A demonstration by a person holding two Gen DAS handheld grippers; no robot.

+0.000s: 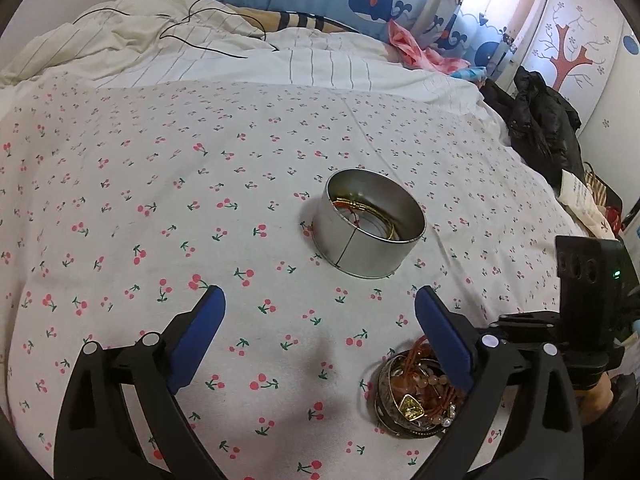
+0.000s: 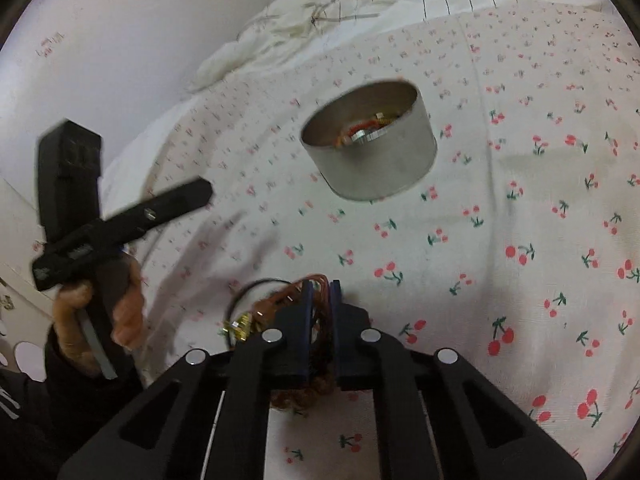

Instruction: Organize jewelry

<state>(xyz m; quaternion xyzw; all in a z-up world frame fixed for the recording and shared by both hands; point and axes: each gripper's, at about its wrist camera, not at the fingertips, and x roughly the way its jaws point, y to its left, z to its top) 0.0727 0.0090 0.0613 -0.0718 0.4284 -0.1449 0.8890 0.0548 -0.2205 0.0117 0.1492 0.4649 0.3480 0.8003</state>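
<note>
Left gripper (image 1: 316,296) hovering over the cherry-print bed sheet (image 1: 160,208), jaws spread wide with nothing between the blue pads (image 1: 200,336); bare sheet shows in the gap. In the right wrist view, same gripper seen from the side at the left, gripped by a hand (image 2: 100,312) in a dark sleeve.

Round metal tin (image 1: 368,232) standing upright on the sheet beyond the left jaws, toward the middle of the bed, open at the top. Inside it, gold bangles (image 1: 372,210) and some red cord against the wall; contents otherwise hard to make out.

Nearer the front edge of the bed, just beside the left gripper's right finger, a heap of jewelry (image 1: 416,396): dark patterned bangles ringed around reddish-brown beaded strands, a gold piece, a few pearly beads. Well apart from the tin.

Right gripper (image 2: 320,292) down on that heap, jaws nearly together and pinching reddish-brown beaded strands (image 2: 316,320) between the pads. More of the strands bunched below the jaws, a thin dark bangle (image 2: 248,292) and a gold clasp-like piece (image 2: 238,326) just to the left. Whether the strands are lifted off the sheet: cannot tell.

Rumpled white bedding (image 1: 168,40) along the far edge of the bed, dark clothing (image 1: 540,128) at the far right corner.
</note>
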